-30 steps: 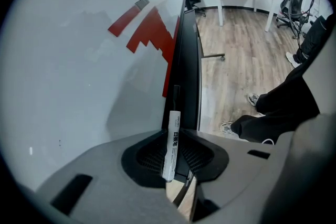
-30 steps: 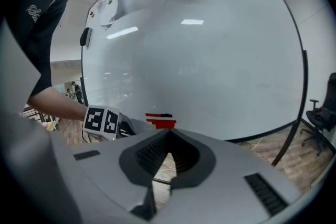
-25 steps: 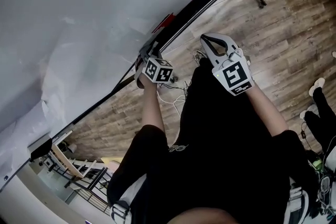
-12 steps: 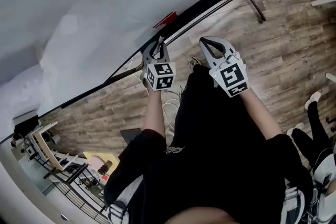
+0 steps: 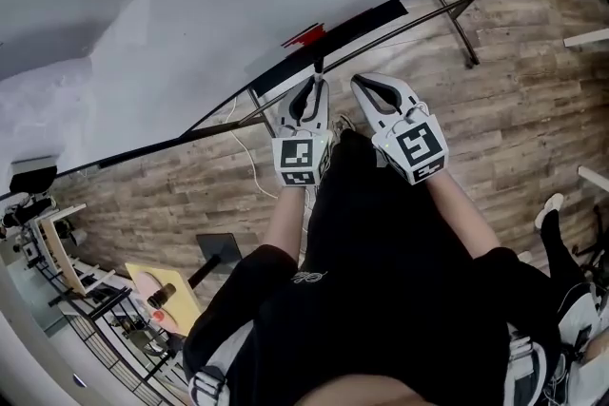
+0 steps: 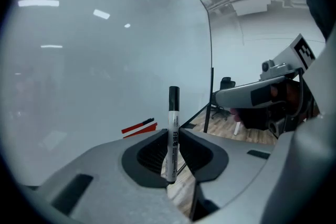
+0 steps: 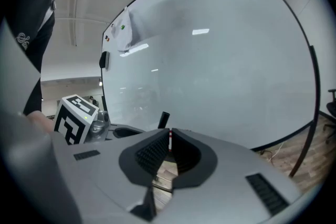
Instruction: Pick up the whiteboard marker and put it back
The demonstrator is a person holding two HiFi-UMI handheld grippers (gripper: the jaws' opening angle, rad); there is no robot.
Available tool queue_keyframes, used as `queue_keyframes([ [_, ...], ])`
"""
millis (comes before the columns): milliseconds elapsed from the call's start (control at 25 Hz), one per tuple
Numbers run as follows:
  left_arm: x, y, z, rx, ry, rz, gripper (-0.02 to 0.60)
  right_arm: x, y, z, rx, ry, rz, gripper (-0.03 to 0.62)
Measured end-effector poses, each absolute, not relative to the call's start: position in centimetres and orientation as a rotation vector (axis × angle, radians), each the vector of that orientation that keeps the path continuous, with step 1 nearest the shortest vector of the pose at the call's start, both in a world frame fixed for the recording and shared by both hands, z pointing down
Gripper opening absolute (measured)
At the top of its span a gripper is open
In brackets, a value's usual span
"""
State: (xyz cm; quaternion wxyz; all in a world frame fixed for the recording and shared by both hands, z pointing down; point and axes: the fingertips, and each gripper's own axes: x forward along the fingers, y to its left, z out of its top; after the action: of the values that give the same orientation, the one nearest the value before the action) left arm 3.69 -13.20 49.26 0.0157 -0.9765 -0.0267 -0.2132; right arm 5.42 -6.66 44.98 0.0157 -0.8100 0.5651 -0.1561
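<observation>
A whiteboard marker [image 6: 172, 136] with a white body and a black cap [image 6: 174, 97] stands upright between my left gripper's [image 6: 173, 136] jaws, which are shut on its body. In the head view the left gripper [image 5: 314, 87] hangs in front of the whiteboard's black tray [image 5: 352, 26], and the marker's cap [image 5: 319, 65] pokes above it. My right gripper [image 5: 366, 88] is close beside it on the right, shut with nothing held. From the right gripper [image 7: 169, 140] view, the marker's cap [image 7: 164, 119] shows just beyond the shut jaws.
The big whiteboard [image 5: 190, 14] fills the upper left. A red item [image 5: 303, 36] lies on its tray. The board's stand legs [image 5: 459, 14] and white cables [image 5: 252, 168] are on the wood floor. A shelf rack [image 5: 95, 299] is at the lower left, and a person's shoe [image 5: 548, 208] at the right.
My left gripper has lifted away from the tray with the marker, rolled so that the marker stands upright, and come closer to the right gripper. The right gripper rose a little.
</observation>
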Motion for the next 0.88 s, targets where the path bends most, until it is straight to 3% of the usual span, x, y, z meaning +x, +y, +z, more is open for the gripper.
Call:
queue_keyframes([
  [200,3.5,-9.3,47.6,-3.062,-0.231,-0.513,0.069,4.7,-5.5,43.9,-2.386,1.787,-0.455,0.011],
  [280,3.6,-7.8,47.4,-3.057,-0.27,-0.482,0.069,4.5,-4.9,43.8,-2.359,1.805,-0.459,0.1],
  [320,3.6,-7.1,47.3,-3.053,-0.285,-0.472,0.069,4.4,-4.5,43.7,-2.354,1.808,-0.454,0.112],
  [760,3.6,1.0,45.3,-3.001,-0.495,-0.363,0.069,4.5,0.6,43.0,-2.361,1.73,-0.426,0.11],
  [880,3.4,2.9,45.3,-3.006,-0.504,-0.36,0.069,4.5,2.5,42.9,-2.403,1.702,-0.405,0.06],
])
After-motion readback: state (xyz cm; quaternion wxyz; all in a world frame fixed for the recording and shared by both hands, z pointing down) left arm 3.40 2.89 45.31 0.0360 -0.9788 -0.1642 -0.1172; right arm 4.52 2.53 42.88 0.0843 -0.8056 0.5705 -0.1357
